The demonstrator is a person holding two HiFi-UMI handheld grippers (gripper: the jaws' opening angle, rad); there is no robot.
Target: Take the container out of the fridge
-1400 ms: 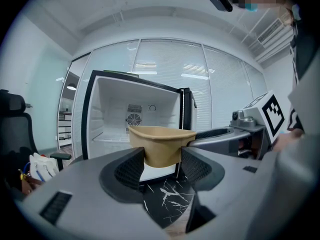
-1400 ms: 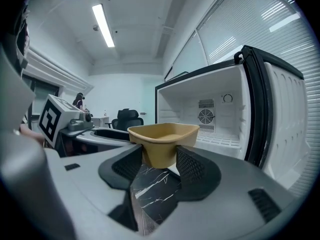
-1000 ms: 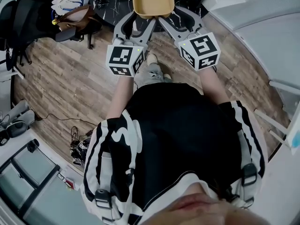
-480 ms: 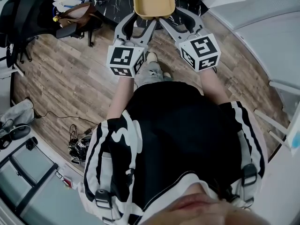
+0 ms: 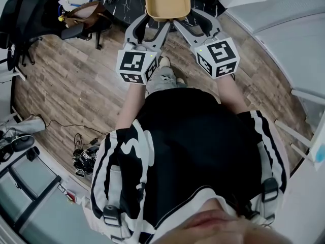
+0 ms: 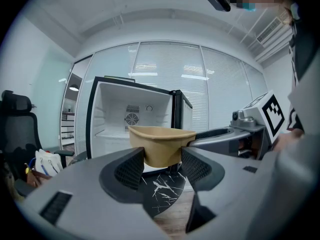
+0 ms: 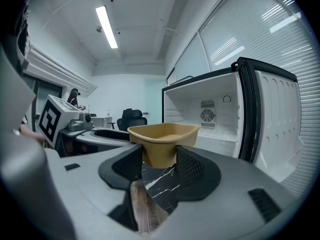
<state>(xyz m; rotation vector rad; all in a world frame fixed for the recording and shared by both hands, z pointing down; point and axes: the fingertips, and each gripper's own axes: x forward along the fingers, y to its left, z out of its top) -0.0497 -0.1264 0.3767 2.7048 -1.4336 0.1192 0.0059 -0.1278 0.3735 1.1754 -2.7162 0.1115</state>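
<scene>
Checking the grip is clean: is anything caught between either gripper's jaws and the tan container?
Nothing visible. The left gripper and the right gripper each grip the tan container directly, jaws against its walls. The open fridge stands behind it.

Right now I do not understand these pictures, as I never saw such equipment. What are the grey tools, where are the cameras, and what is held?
No robot here: a person holds a two-jaw gripper in each hand. One picture comes from a camera on the person's head, looking down at the wooden floor. The other two come from cameras riding on the left gripper and the right gripper. The patterned cubes are parts of the grippers. Both grippers clamp one tan container, holding it in the air in front of the open fridge.
</scene>
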